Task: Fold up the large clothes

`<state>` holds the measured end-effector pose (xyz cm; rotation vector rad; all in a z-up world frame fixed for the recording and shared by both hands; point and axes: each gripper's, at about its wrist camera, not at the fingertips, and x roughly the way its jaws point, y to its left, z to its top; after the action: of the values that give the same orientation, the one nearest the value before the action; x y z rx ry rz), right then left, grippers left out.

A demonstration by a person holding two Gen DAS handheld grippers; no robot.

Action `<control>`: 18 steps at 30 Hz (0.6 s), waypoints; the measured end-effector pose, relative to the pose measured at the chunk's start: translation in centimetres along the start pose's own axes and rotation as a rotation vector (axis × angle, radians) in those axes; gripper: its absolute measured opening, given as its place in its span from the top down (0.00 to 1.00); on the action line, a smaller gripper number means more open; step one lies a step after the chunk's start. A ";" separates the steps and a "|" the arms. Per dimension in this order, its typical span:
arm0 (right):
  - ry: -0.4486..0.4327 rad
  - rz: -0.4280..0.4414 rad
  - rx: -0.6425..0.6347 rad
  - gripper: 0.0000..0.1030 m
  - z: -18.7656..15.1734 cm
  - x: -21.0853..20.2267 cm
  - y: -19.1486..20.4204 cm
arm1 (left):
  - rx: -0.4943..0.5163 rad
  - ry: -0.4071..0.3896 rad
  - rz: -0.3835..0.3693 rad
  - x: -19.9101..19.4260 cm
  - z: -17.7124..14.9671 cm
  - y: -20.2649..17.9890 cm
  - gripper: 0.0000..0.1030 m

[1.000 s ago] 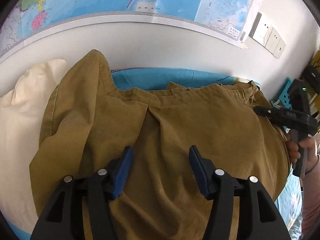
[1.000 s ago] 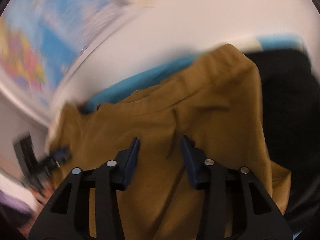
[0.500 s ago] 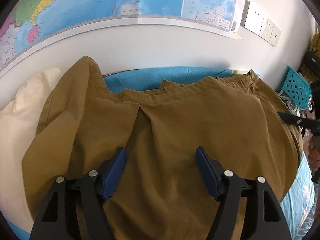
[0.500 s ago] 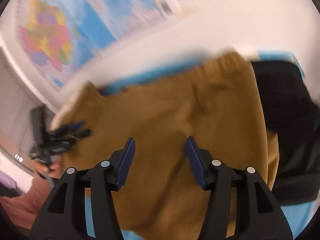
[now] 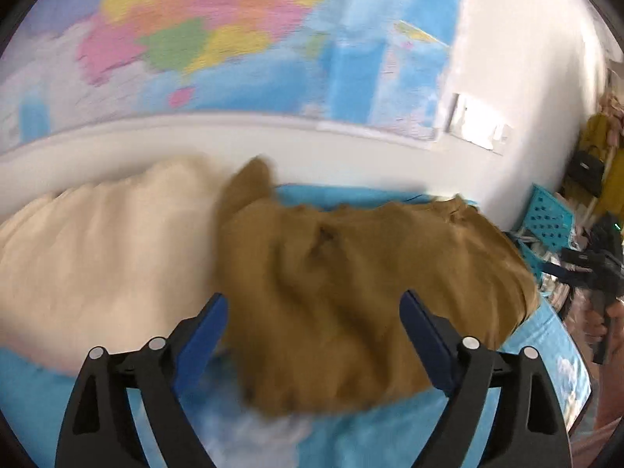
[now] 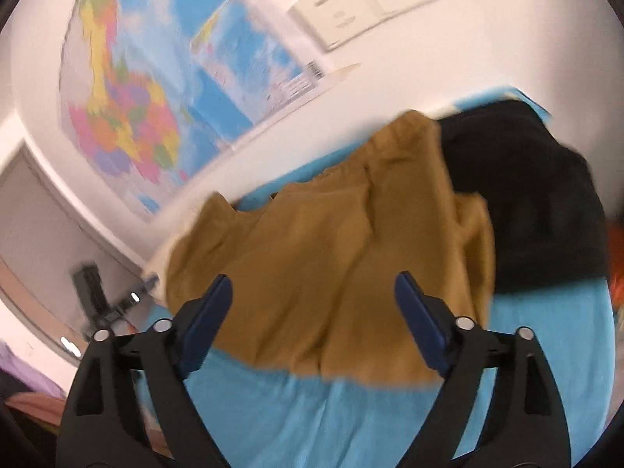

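On the blue sheet (image 6: pixel 546 351): one brown garment (image 6: pixel 331 257), both grippers' fingers (image 5: pixel 202 327) opening, empty.

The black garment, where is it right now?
In the right wrist view the black garment lies on the blue sheet at the right, against the brown garment's right edge, near the wall. The left wrist view doesn't show it.

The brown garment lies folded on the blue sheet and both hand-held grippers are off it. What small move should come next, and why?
Probably bring the left hand-held gripper to the brown garment at its left edge, for another fold. Both sets of jaws are opening with nothing between them, the right hand-held gripper too, and the garment looks folded once but wide.
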<state>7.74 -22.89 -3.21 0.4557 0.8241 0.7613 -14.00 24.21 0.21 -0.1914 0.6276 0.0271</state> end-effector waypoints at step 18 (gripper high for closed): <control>0.068 -0.121 0.120 0.46 -2.4 6.3 -2.8 | -0.160 0.199 -0.121 6.8 -2.9 2.2 0.28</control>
<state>9.82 -19.76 -9.45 0.4838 0.9559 0.6201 -10.36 25.63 -6.47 -0.3900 0.8113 -0.0589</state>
